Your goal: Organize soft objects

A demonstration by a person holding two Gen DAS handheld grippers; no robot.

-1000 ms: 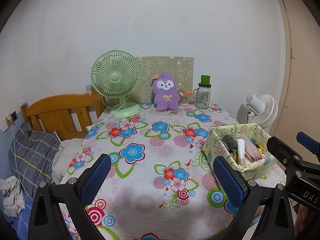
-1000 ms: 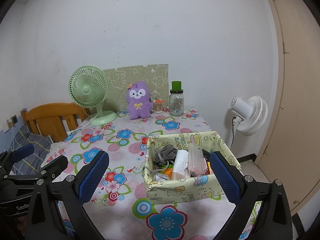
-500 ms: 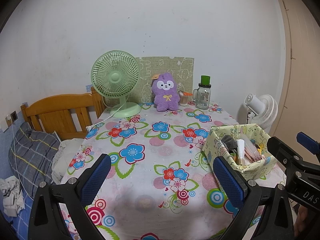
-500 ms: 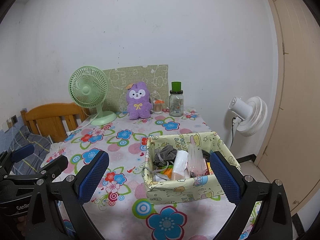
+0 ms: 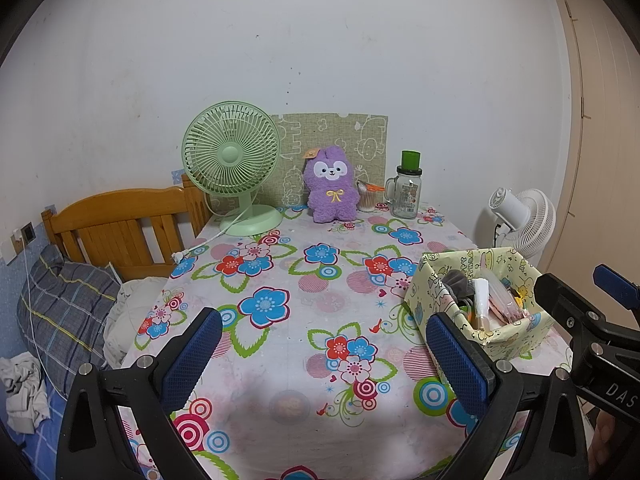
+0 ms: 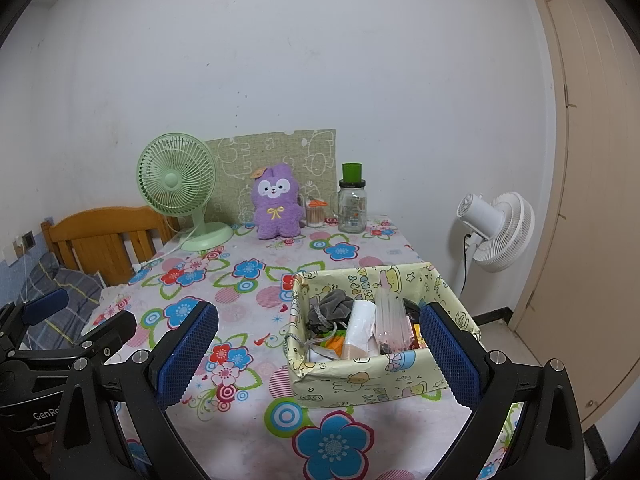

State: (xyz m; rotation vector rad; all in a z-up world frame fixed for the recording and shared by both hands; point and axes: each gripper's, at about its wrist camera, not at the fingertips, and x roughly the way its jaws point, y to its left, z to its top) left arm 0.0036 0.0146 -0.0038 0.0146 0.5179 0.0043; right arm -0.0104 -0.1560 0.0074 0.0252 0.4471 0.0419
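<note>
A flowered table (image 5: 320,320) fills both views, with a wooden bed (image 5: 120,224) against its left side and a white fan (image 6: 496,232) standing on the floor to its right. At the far edge, before a green board (image 5: 332,136), stand a green fan (image 5: 232,160), the purple plush (image 5: 330,190) upright just beside a small cup of sticks (image 5: 366,198), and a jar (image 5: 408,190) with a green cap; nothing lies between the plush and the tools. Near the front right sits a patterned box (image 6: 360,380) holding a grey pouf (image 6: 332,308), a white roll and packets, while the left gripper (image 5: 320,360) and right gripper (image 6: 316,356) hover spread wide and empty, the right one's jaws straddling the box in its own view.
</note>
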